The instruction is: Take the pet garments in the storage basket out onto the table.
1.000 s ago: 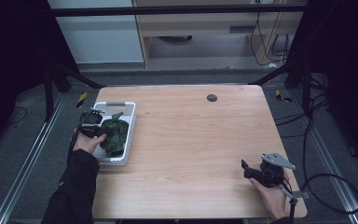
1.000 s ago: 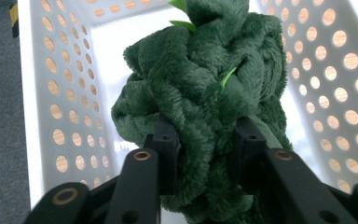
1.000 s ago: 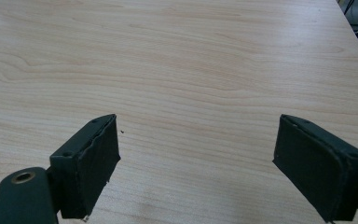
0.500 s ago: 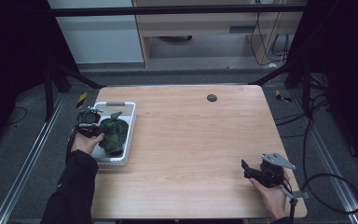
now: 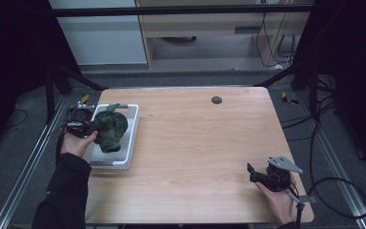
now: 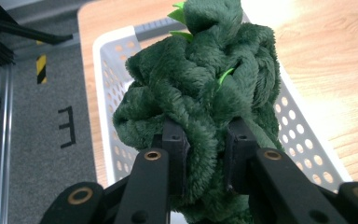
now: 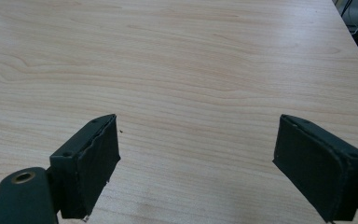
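A dark green plush toy (image 5: 109, 129) with light green bits hangs above a white perforated basket (image 5: 129, 143) at the table's left edge. My left gripper (image 5: 93, 130) is shut on the plush toy (image 6: 200, 88), its two black jaws pressed into the fur, with the basket (image 6: 303, 135) below. My right gripper (image 5: 251, 172) rests near the table's front right corner, held by a hand. In the right gripper view it (image 7: 196, 158) stands open over bare wood with nothing between its jaws.
A small dark round disc (image 5: 216, 100) lies at the back of the wooden table (image 5: 200, 143). Metal rails and cables run along the floor on both sides. Yellow-and-black tape marks (image 6: 41, 69) sit on the grey floor left of the table.
My left gripper has lifted the plush toy higher and slightly rightward above the basket. The right gripper has stayed in place.
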### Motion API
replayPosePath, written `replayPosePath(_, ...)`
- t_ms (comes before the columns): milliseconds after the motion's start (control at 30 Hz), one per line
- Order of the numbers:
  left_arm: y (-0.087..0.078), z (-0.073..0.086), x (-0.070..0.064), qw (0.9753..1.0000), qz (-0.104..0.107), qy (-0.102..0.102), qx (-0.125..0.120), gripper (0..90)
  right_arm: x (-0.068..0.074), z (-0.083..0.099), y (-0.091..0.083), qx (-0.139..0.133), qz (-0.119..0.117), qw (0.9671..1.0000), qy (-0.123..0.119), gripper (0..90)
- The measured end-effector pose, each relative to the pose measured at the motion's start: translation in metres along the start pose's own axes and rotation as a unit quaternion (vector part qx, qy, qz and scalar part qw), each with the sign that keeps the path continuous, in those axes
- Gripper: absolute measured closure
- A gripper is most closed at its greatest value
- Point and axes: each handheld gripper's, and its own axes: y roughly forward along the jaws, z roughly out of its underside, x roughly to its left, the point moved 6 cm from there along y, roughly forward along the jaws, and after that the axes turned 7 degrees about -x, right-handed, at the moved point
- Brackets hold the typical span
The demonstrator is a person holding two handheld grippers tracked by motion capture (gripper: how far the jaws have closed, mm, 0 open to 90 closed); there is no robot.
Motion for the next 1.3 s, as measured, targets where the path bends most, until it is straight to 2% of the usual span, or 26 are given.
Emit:
replayPosePath(433, -0.03, -0.012, 0.002, 0.9996, 0.001, 0.011, -0.025, 73.7, 0.0, 0.0, 0.0, 0.0, 0.001, 1.0, 0.0, 13.9)
replayPosePath(733, -0.045, -0.02, -0.004, 0.9988, 0.01, 0.029, -0.038, 73.8, 0.0, 0.0, 0.0, -0.001, 0.001, 1.0, 0.0, 13.9)
replayPosePath(1033, -0.054, -0.027, -0.022, 0.9968, 0.03, 0.056, -0.048, 74.0, 0.0, 0.0, 0.0, -0.001, 0.001, 1.0, -0.001, 13.9)
replayPosePath(1300, -0.059, -0.034, -0.041, 0.994, 0.051, 0.08, -0.055, 74.1, 0.0, 0.0, 0.0, -0.001, 0.001, 1.0, -0.001, 13.9)
